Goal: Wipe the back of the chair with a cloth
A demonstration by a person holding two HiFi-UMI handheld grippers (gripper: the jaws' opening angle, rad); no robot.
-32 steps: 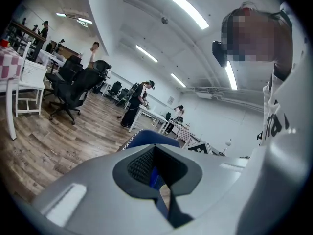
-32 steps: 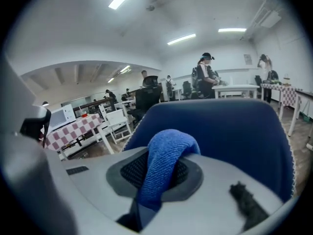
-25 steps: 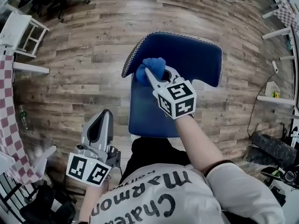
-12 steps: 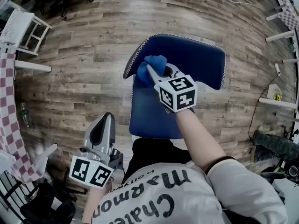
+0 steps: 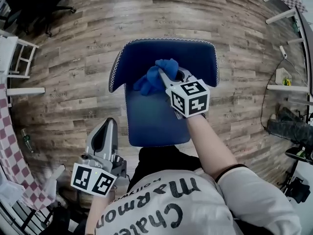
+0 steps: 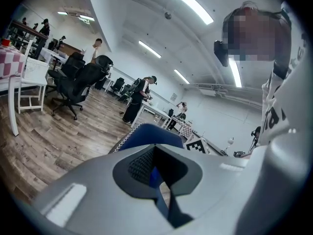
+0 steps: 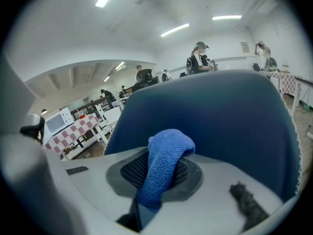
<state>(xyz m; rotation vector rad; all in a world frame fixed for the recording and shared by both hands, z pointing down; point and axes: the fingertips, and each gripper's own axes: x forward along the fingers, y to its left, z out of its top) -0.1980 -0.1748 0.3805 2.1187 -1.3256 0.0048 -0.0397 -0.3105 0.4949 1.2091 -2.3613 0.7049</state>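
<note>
A blue chair [image 5: 146, 116] stands in front of me, its curved back [image 5: 161, 53] at the far side with white stitching along the rim. My right gripper [image 5: 164, 77] is shut on a blue cloth [image 5: 152, 78], which bunches out past the jaws and rests against the inner face of the chair back [image 7: 220, 126]. In the right gripper view the cloth [image 7: 164, 168] is pinched between the jaws, close to the blue fabric. My left gripper [image 5: 103, 137] hangs low at my left side, shut with nothing in it, apart from the chair.
Wood-plank floor surrounds the chair. A white rack [image 5: 17, 58] and a checkered cloth [image 5: 12, 165] stand at the left. White table legs [image 5: 281, 16] and a cable run along the right. Black office chairs [image 6: 80, 84] and several people stand farther off.
The right gripper with the cloth has slid a little right along the chair back. The head view has shifted, so the chair sits more to the left. The left gripper stays put.
</note>
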